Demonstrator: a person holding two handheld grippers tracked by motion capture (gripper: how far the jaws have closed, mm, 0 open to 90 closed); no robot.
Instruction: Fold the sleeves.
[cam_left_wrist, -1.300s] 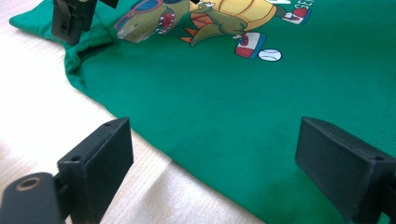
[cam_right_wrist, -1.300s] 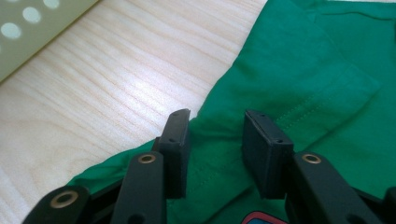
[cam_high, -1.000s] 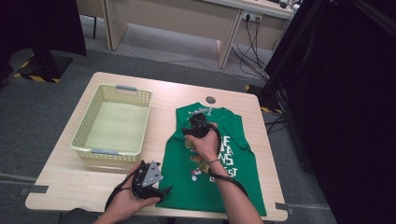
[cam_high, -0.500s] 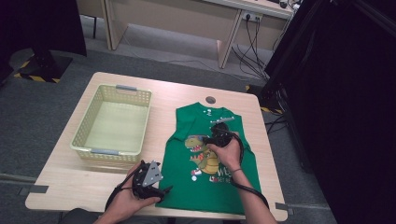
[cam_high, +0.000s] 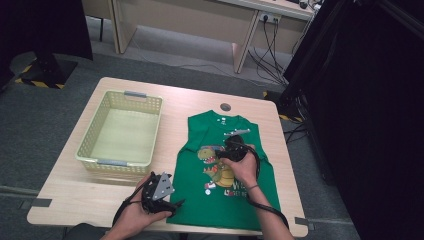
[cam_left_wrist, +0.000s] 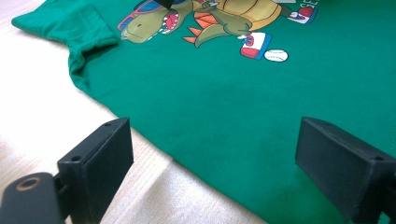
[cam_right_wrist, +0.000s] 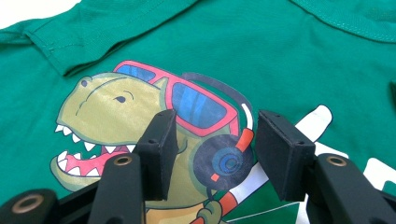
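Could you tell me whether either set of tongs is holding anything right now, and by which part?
Nothing is held: both the left tongs and right tongs are open over the shirt.

Green tee (cam_high: 224, 200) w/ olive dino print (cam_right_wrist: 107, 121) (red-framed blue shades); pale yellow-green basket (cam_high: 90, 145); black tongs (cam_right_wrist: 212, 154).

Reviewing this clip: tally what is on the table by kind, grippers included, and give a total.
Green T-shirt with a dinosaur print: 1
Pale yellow plastic mesh basket: 1
Small round grey disc set in the light wooden tabletop: 1
Handheld black grippers: 2, the left gripper and the right gripper
Total: 5
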